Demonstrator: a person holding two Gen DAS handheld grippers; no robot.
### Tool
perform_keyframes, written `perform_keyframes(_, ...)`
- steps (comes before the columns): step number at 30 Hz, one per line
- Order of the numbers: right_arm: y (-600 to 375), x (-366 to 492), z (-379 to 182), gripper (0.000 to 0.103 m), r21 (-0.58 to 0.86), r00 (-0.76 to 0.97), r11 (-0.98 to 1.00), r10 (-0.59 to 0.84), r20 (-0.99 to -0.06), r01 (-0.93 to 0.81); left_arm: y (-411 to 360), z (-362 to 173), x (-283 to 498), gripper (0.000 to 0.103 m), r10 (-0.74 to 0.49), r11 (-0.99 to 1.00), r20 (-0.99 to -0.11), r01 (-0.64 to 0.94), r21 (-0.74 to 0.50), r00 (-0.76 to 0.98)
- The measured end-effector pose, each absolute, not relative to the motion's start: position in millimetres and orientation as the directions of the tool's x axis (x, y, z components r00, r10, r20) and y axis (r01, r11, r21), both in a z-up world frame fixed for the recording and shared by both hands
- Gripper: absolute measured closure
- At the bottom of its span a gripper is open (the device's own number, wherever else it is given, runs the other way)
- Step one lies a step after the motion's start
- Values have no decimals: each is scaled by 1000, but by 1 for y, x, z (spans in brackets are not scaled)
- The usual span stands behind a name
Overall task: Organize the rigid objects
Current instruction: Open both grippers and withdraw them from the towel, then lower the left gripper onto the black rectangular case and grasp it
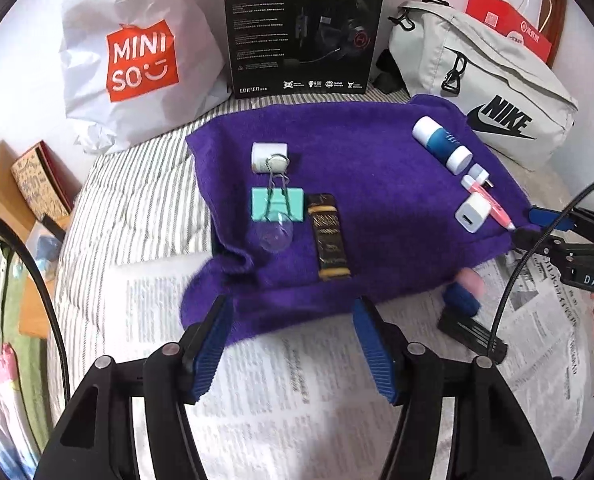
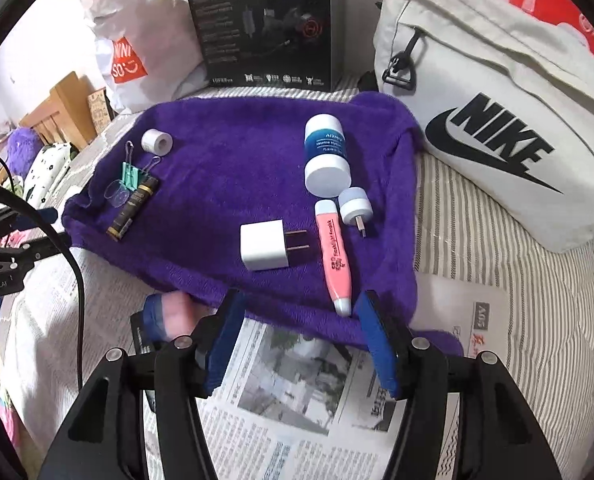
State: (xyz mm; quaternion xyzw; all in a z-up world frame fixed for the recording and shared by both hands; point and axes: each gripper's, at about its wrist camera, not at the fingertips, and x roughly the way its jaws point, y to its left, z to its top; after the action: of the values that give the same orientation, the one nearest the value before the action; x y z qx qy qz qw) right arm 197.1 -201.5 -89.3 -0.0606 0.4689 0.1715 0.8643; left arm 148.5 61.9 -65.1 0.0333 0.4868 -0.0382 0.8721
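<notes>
Hovering: left gripper point(image 1: 289, 340) and right gripper point(image 2: 299, 336) jaws half open, empty; approach white charger point(image 2: 263, 250) squarely, avoid purple towel point(image 2: 225, 152).

A home bedroom: a bed with a striped cover point(image 1: 145, 184), a shopping bag point(image 1: 137, 60) and sling bag point(image 1: 477, 76) at its far side, wooden furniture point(image 2: 63, 108) at left.
</notes>
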Motion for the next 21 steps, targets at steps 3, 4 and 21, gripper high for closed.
perform_keyframes(3, -208, 184, -84, 44, 64, 512, 943, 234, -826, -328, 51, -69, 141, 41, -60, 993, -853, 116, 0, 519)
perform_keyframes(4, -210, 180, -81, 44, 66, 520, 945, 234, -821, -321, 45, -70, 138, 41, -67, 992, -853, 122, -4, 518)
perform_keyframes(21, -277, 115, -78, 44, 69, 567, 975, 181, -803, -213, -41, -95, 127, 41, -159, 971, -872, 234, -52, 462)
